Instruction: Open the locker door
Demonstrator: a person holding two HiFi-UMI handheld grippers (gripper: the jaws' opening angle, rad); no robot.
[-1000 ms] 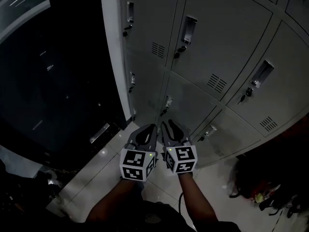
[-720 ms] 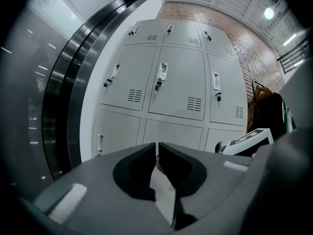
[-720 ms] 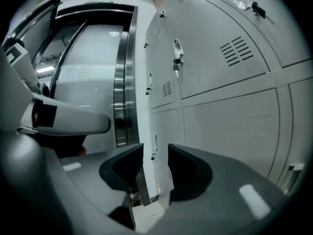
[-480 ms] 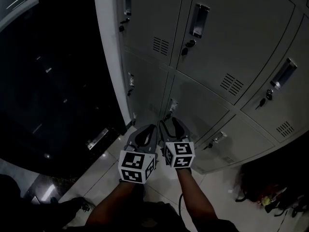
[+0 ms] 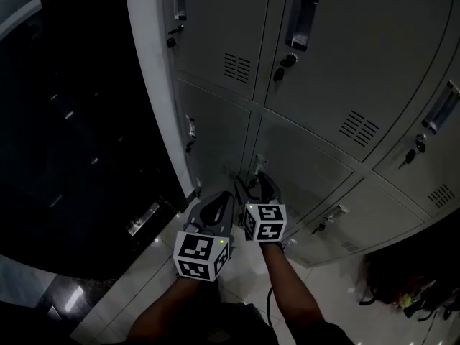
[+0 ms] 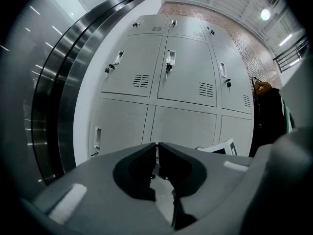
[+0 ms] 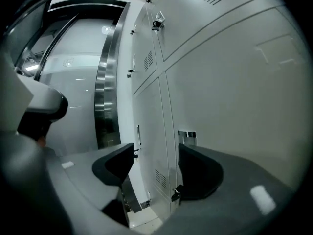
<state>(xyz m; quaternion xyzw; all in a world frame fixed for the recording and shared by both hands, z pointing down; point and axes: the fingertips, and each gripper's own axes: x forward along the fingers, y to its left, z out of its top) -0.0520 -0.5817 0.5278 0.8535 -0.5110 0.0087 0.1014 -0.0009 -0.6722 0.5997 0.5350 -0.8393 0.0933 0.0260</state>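
The person is standing right up against the bank of grey metal lockers (image 5: 215, 34), with both grippers held low. The right gripper (image 7: 155, 155) has its jaws spread; they've just been opening. Nothing is pinched between them, you only see the vertical seam between two doors through the gap. It's nosed in close to the grey steel locker door (image 5: 309, 164) low in the bank, right by that door's silver recessed handle (image 7: 187, 135) at its left edge. The door is shut flat. The left gripper (image 6: 157, 148) sits just beside the right one, a bit further back from the lockers, jaws pressed together on nothing. There's a glossy pale tiled floor (image 5: 144, 264) underneath.
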